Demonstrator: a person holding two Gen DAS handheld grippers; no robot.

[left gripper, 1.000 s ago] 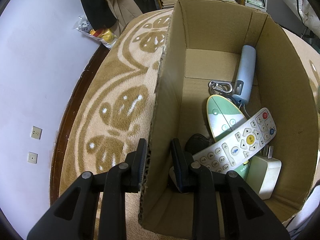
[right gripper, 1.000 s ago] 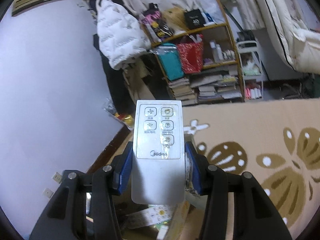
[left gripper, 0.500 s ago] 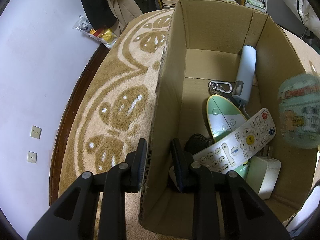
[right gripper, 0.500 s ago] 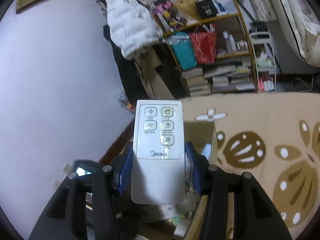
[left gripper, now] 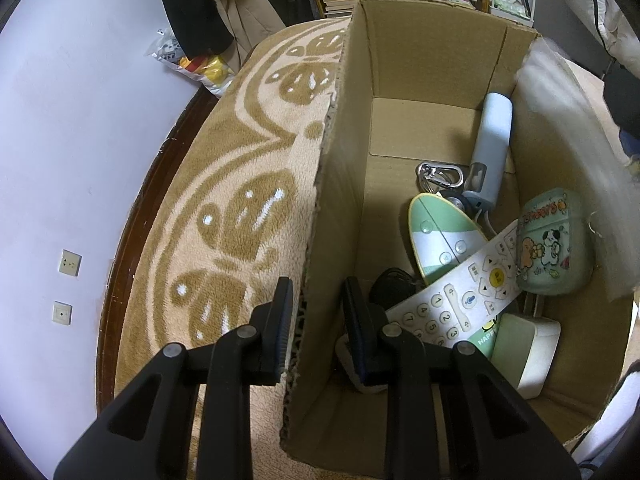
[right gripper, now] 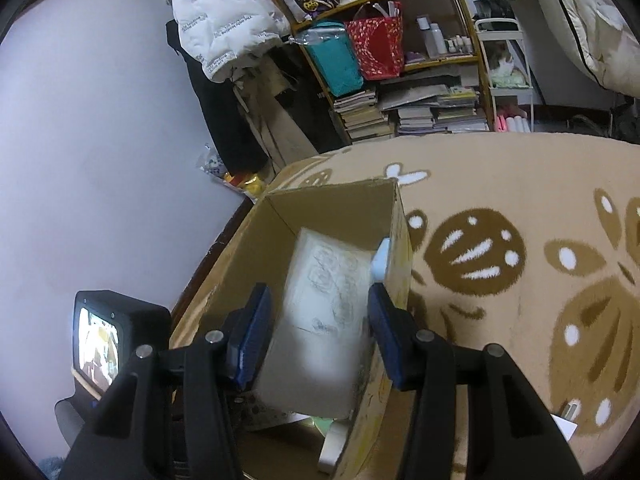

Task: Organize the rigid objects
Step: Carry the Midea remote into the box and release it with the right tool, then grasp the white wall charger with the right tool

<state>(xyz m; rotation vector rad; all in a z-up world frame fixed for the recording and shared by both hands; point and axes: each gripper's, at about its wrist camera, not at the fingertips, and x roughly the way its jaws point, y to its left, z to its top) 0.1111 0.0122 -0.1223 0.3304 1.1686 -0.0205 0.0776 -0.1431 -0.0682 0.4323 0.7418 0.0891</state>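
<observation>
A: Left gripper (left gripper: 316, 312) noted clamped on the cardboard box (left gripper: 424, 52) wall, unmoved, box steadied on the rug (left gripper: 248, 200).

B: Right gripper (right gripper: 318, 336): white remote (right gripper: 324, 312) was pinched face-up a second ago; now seen blurred between the jaws, apparently slipping down into the box.

A: A green cartoon case (left gripper: 554, 244) has newly landed on the keypad remote (left gripper: 464, 300).

B: Release is judged under way.
</observation>
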